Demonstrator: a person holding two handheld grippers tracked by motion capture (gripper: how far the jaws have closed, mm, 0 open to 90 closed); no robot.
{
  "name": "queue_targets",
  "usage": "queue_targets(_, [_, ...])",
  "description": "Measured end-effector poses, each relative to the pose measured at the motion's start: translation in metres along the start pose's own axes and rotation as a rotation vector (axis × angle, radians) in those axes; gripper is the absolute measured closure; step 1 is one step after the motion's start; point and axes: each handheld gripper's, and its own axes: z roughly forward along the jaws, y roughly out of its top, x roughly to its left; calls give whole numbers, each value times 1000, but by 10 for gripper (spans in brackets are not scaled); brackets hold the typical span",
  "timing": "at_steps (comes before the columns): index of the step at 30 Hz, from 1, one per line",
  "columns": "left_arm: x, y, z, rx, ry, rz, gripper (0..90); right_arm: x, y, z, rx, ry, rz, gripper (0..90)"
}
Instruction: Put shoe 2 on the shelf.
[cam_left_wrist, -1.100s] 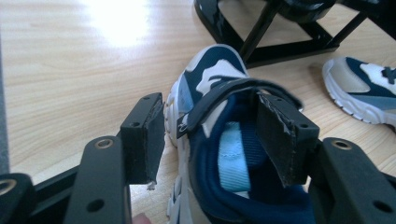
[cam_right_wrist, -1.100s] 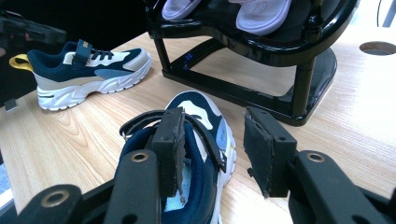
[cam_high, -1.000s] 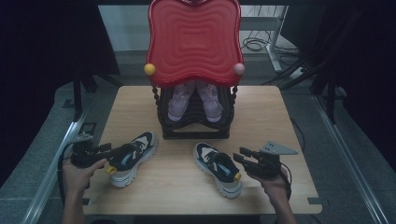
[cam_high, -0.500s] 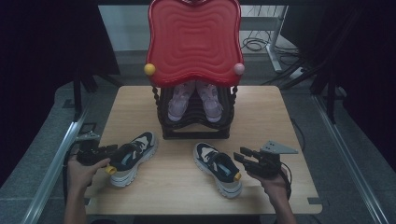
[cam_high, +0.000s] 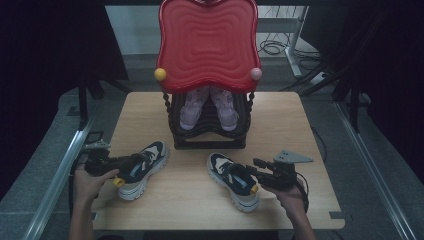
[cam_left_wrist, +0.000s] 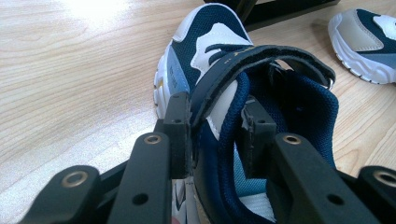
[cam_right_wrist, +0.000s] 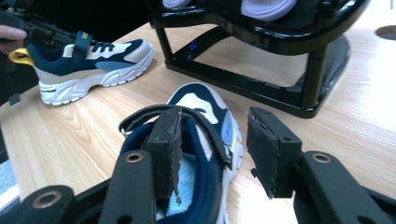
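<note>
Where black rack (cam_high: 207, 135) stands, lilac shoes (cam_high: 209, 106) inside.

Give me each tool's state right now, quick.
Left tool: jaws have just been closing, now clamped on the collar wall of the left sneaker.
Right tool: open, one jaw inside the right sneaker, not pinching.

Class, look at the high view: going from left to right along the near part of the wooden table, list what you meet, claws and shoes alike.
Left claw → navy, white and beige sneaker with a yellow heel tab → second matching navy, white and beige sneaker → right claw.
</note>
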Motion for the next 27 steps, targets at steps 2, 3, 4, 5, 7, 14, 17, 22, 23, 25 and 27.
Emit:
queue_targets(2, [0, 0, 0, 1, 1, -1, 696, 2, 3, 3, 19, 12, -8, 550])
queue_targets(3, [0, 0, 0, 1, 1, -2, 697, 2, 4, 5, 24, 18, -11, 549])
queue_targets(4, [0, 0, 0, 0, 2, -4, 697, 2, 5, 7, 30, 23, -15, 549])
queue_targets(5, [0, 0, 0, 0, 3, -4, 698, 2, 7, 9, 37, 26, -20, 549])
queue_targets(7, [-1, 0, 0, 0, 4, -6, 699, 2, 9, 15, 50, 22, -29, 549])
queue_targets(14, [-1, 0, 0, -3, 6, -9, 699, 2, 15, 31, 112, 38, -43, 551])
queue_targets(17, [-1, 0, 0, -2, 7, -13, 699, 1, 13, 33, 137, 32, -48, 560])
queue_targets(22, [-1, 0, 0, -2, 8, -14, 698, -3, 10, 36, 154, 40, -34, 567])
queue_targets(23, [-1, 0, 0, -2, 8, -14, 698, -4, 9, 37, 158, 40, -31, 567])
queue_targets(25, [-1, 0, 0, -3, 7, -15, 698, -5, 8, 37, 165, 45, -24, 569])
queue_targets(27, [-1, 0, 0, -3, 7, -15, 698, -6, 8, 38, 172, 51, -21, 569])
